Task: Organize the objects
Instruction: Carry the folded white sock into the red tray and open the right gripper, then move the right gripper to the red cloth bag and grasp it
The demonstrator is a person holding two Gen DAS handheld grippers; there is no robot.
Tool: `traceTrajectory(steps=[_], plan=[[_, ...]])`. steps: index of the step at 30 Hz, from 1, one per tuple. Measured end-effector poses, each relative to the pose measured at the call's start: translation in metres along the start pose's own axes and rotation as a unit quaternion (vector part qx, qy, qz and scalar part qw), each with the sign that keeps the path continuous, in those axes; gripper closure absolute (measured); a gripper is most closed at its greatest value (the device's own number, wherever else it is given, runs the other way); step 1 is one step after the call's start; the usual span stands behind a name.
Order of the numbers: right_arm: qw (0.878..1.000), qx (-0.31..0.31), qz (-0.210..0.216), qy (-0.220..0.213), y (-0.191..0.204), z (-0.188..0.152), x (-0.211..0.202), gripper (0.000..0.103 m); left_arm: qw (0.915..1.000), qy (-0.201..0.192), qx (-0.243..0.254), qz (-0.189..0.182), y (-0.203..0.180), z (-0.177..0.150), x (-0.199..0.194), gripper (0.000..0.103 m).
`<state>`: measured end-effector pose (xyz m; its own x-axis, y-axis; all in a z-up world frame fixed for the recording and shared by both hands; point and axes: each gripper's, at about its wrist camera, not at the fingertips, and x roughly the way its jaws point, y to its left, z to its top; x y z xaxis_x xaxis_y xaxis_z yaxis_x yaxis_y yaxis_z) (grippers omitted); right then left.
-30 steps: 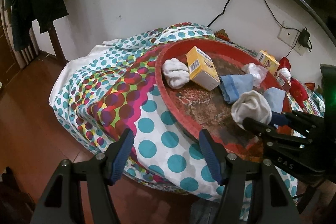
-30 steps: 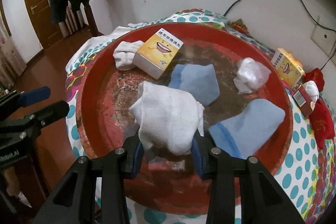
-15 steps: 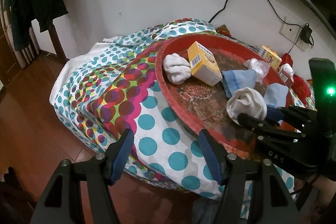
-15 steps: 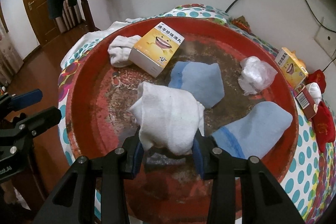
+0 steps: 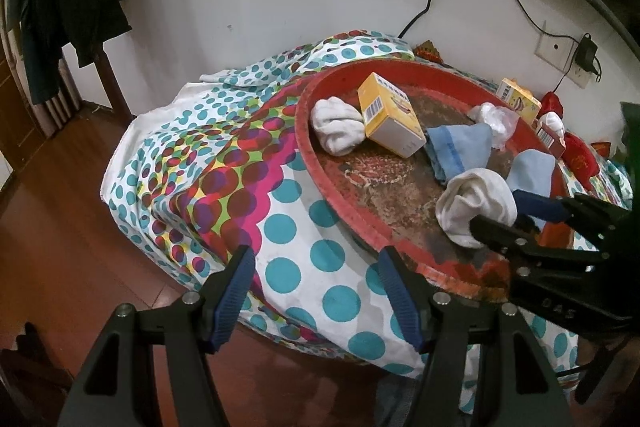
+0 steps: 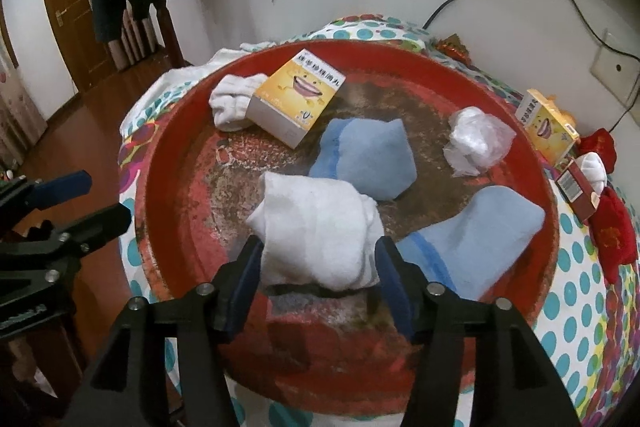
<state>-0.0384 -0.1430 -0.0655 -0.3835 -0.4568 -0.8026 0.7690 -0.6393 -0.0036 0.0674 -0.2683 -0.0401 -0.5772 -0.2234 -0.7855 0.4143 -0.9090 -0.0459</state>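
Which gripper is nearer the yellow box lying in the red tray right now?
Right. The right gripper is over the red tray near the yellow box, its jaws opening around a white sock. The left gripper hangs outside the rim, over the dotted cloth.

I see soft knit cloth on the white sock [image 6: 316,227], a worn, scuffed red tray [image 6: 172,155], a glossy cardboard box [image 6: 298,95], and crinkly plastic wrap [image 6: 476,141].

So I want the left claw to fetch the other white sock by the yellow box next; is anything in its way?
Nothing visible blocks it. The left claw hangs open over the dotted cloth, outside the red tray; only the tray's low rim lies between it and the white sock.
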Motion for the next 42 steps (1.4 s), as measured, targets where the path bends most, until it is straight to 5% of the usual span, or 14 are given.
traceTrajectory(steps=[11,24,33,42], plan=[[0.999,0.021,-0.005,-0.044,-0.032,-0.008,-0.043,0.042,0.9996,-0.008,0.018,0.021,-0.007,-0.002,0.0,0.037],[0.982,0.145,-0.112,-0.041,-0.187,-0.071,-0.073,0.04,0.9979,-0.024,0.036,0.048,-0.014,-0.003,-0.003,0.037],[0.968,0.199,-0.145,-0.048,-0.289,-0.085,-0.067,0.034,0.9952,-0.039,0.065,0.063,-0.028,0.0,-0.011,0.037],[0.974,0.171,-0.143,-0.044,-0.311,-0.058,-0.03,0.028,0.9956,-0.031,0.081,0.037,-0.052,0.012,-0.019,0.037]])
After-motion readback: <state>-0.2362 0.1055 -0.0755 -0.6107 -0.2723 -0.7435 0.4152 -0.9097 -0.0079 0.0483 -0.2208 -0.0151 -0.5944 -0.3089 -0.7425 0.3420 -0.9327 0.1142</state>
